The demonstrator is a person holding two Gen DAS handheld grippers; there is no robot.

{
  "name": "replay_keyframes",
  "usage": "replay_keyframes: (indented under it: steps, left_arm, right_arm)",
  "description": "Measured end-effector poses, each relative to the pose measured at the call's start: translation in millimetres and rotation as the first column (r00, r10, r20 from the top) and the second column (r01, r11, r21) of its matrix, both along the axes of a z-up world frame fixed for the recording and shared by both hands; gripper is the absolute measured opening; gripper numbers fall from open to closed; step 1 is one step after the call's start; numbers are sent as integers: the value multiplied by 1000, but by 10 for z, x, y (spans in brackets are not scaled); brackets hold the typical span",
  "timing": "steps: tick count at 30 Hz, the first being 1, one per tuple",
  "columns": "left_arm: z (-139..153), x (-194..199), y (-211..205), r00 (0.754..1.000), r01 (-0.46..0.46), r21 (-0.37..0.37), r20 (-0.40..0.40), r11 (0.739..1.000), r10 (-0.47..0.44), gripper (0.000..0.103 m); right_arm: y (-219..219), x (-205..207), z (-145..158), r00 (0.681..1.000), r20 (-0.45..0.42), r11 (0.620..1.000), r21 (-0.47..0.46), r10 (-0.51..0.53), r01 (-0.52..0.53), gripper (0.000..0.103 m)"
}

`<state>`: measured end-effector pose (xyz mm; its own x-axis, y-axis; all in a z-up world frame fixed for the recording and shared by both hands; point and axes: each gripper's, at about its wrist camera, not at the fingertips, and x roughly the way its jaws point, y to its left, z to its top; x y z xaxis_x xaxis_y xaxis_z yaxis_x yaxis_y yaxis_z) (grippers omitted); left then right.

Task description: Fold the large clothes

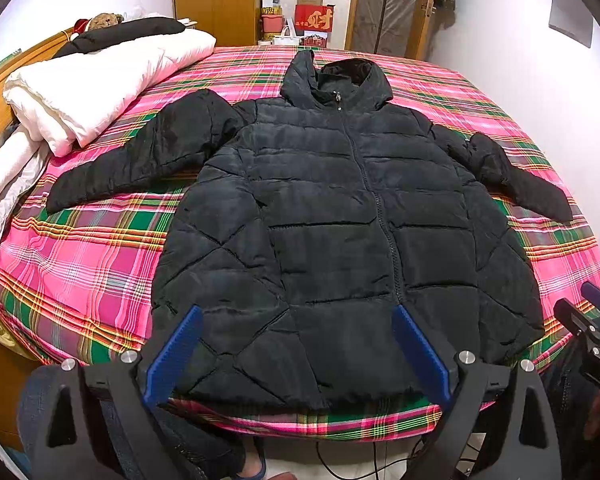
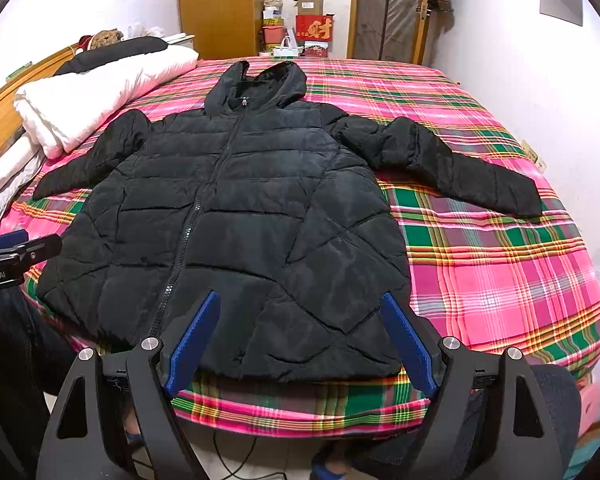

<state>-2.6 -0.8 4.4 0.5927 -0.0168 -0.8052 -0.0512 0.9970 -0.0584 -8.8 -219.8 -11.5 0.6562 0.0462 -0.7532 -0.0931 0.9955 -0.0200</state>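
Flat on plaid bed: black puffer jacket; zipped, sleeves spread

both wrist views near bed foot, facing headward

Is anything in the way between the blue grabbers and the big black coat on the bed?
Nothing visible. The jacket lies flat, zipped, on the plaid bed. The left gripper and right gripper hang open near its hem, with only air between.
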Motion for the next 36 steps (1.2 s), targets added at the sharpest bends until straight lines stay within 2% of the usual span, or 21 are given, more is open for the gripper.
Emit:
replay_keyframes:
  steps: [36]
  left_arm:
    - [-23, 13, 25, 1000, 1, -5, -5, 1000, -1, 97]
  right_arm:
    - [28, -1, -11, 1000, -2, 1000, -3, 2, -2, 83]
